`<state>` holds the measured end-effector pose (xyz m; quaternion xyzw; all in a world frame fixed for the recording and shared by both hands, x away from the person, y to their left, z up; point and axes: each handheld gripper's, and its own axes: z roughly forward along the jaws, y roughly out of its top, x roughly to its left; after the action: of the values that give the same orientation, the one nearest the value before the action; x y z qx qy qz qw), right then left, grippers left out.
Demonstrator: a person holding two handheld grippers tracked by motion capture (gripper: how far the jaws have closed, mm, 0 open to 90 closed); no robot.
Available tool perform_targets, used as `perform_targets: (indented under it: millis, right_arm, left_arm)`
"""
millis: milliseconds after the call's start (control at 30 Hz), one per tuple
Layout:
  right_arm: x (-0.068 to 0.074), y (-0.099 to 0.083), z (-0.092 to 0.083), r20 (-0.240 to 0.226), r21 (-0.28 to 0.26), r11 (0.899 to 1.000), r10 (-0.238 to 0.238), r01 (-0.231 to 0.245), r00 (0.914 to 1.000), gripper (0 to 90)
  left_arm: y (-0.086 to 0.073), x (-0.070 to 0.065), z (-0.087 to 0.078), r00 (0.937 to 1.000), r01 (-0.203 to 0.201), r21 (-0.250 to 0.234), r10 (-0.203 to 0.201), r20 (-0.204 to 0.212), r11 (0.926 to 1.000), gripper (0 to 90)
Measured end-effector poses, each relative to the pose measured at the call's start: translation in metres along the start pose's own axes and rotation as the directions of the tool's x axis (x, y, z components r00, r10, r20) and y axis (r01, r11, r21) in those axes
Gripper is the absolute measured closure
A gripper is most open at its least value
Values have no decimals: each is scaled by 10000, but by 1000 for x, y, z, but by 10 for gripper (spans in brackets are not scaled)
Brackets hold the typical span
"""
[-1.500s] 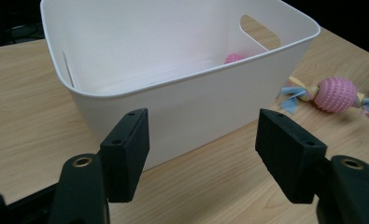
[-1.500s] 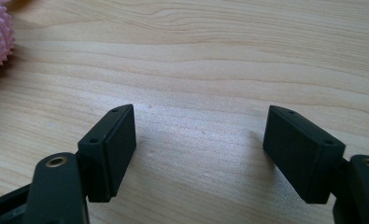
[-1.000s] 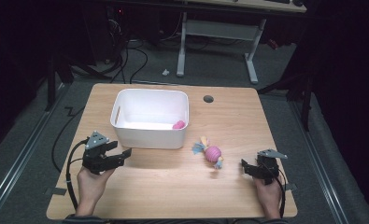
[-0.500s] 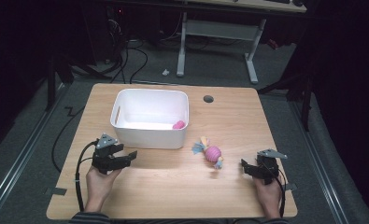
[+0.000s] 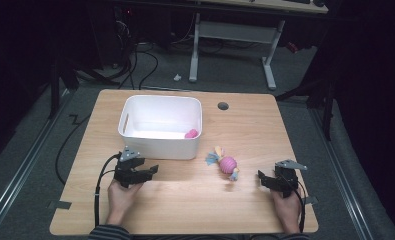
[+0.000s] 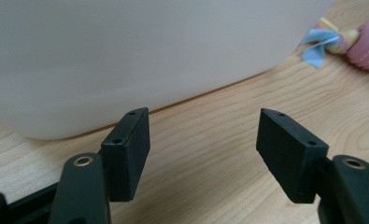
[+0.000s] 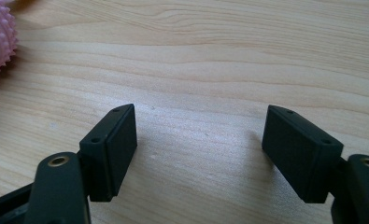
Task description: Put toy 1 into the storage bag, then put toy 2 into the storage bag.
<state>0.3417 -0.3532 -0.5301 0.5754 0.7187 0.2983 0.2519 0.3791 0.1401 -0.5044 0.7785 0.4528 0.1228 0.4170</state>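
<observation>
1. Dark floor with cables surrounds the light wooden table (image 5: 185, 205).
2. Open white plastic bin (image 5: 160, 127) sits toward the far left, probably to receive toys; one small pink object (image 5: 191, 133) lies inside.
3. Spiky pink ball toy with blue and yellow ribbon ends (image 5: 226, 163) lies on the table between both hands, right of the bin.
4. Left gripper (image 5: 150, 171) rests before the bin, jaws apart, empty.
5. Right gripper (image 5: 264, 178) has jaws just been closing slightly, with nothing between them, aimed at the toy, likely preparing a pickup.
</observation>
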Motion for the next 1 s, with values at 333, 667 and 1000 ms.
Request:
perform_targets:
  millis: [333,667,1000]
  right_arm:
    - [0,0,0,-4,0,10000,7,-7,10000,264]
    - [1,3,3,-548,15,9989,-474,475,9974,253]
    - [5,20,2,-148,937,9922,-808,819,9966,259]
  left_arm:
    - [-17,-5,18,9975,-258,574,295,-647,9980,351]
    - [-23,-11,25,9939,-332,158,346,-1049,9993,329]
    - [-23,-18,27,9862,-839,439,893,-1397,9955,278]
